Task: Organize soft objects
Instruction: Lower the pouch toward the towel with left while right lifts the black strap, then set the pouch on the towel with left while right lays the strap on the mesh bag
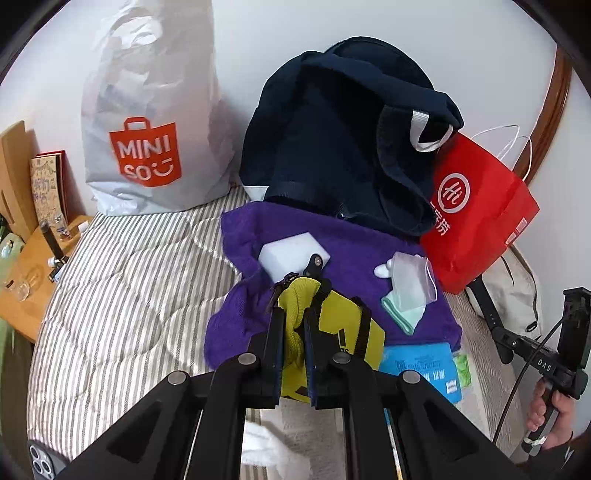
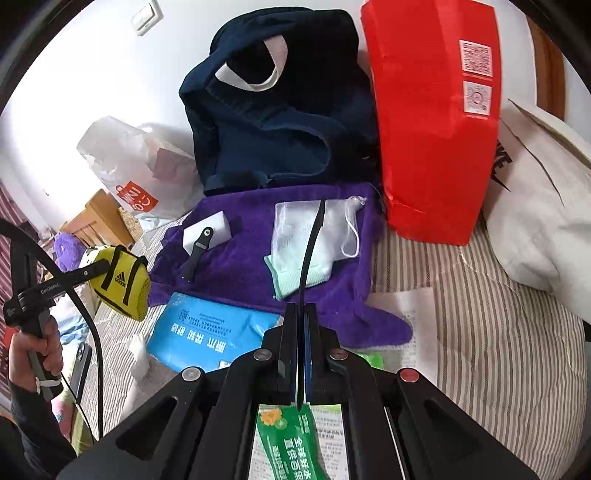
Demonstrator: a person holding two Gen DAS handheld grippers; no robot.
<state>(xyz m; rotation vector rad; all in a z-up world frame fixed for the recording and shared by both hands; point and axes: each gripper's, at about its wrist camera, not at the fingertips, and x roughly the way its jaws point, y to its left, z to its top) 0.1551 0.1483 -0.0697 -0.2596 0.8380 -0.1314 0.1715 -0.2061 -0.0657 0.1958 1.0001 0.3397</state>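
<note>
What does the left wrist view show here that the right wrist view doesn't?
Only the left wrist view shows the bedside table with small glass items. Only the right wrist view shows the wall switch, the thin black strap clamped in the right hand-held gripper, and the green packet. Both show the yellow pouch held by the left hand-held gripper, the purple towel, navy bag and red bag.

Striped bed [image 2: 491, 325] carries purple towel [image 2: 240, 273], navy bag [image 2: 266, 122], red bag [image 2: 432, 122].
</note>
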